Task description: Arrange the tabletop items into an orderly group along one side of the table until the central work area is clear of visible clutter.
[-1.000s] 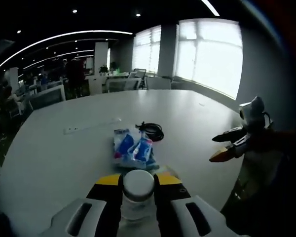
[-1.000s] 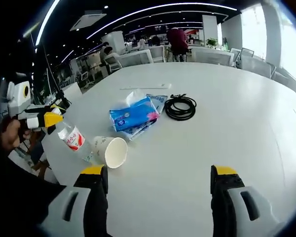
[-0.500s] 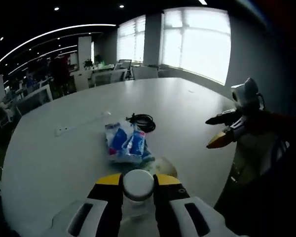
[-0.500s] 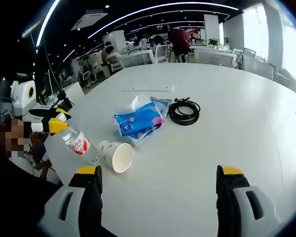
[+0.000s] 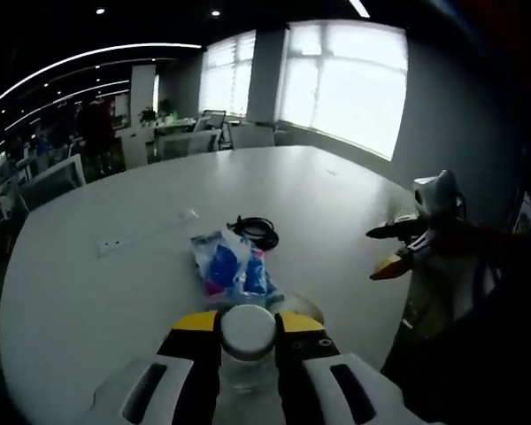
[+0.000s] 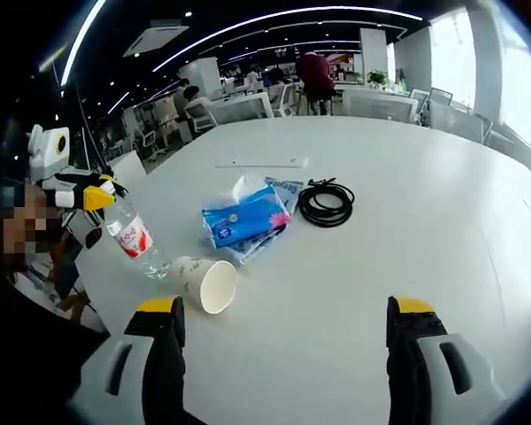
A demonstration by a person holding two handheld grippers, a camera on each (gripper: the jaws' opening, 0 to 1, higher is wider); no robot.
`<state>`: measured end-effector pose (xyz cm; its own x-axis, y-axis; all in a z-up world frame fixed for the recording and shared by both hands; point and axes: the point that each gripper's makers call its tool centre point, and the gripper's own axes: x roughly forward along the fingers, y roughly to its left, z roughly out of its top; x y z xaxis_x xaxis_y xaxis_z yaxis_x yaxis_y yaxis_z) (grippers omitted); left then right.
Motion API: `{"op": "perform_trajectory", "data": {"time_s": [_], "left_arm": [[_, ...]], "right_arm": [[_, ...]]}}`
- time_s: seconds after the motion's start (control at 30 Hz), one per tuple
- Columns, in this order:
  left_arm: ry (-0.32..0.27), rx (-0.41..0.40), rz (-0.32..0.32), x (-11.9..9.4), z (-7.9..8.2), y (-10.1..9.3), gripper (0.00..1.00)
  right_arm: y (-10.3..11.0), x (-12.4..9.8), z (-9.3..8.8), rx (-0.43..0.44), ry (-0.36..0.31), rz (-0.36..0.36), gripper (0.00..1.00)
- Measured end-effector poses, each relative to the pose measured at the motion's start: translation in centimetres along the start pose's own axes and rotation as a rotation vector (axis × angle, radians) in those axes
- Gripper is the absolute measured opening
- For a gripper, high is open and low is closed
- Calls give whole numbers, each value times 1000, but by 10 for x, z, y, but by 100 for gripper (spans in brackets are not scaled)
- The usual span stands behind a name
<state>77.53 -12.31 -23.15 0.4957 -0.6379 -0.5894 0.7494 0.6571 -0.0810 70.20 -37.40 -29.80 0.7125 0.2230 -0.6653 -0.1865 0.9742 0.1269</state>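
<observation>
I've tipped the bottle (image 6: 131, 238) upright at the worktop (image 6: 442, 204) near edge, left hand-held gripper (image 5: 246, 329) clamping its cap, right hand-held gripper (image 6: 283, 314) wide, empty.

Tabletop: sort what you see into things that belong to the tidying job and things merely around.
Part of the job:
- water bottle, held at the neck by the left claw
- paper cup, lying on its side
- tissue pack
- coiled black cable
- power strip

Merely around:
- office chairs
- windows
</observation>
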Motion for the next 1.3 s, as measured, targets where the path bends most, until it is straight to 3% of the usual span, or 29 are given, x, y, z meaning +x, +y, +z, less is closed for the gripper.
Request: {"op": "perform_trajectory", "data": {"time_s": [0.2,0.43,0.8,0.97,1.3], "left_arm": [[-10,58,-25,-10,26,27,20],[-16,113,-44,-10,42,61,20],[-33,114,-93,8,53,109,20],[-3,136,-80,23,55,138,20],[40,174,-86,42,49,170,20]], "right_arm": [[-2,0,2,7,-8,-15,90],[1,1,4,8,-13,-22,90],[1,2,4,21,-17,-47,89],[0,0,3,27,-16,-58,89],[2,-6,-3,36,3,-80,88]]}}
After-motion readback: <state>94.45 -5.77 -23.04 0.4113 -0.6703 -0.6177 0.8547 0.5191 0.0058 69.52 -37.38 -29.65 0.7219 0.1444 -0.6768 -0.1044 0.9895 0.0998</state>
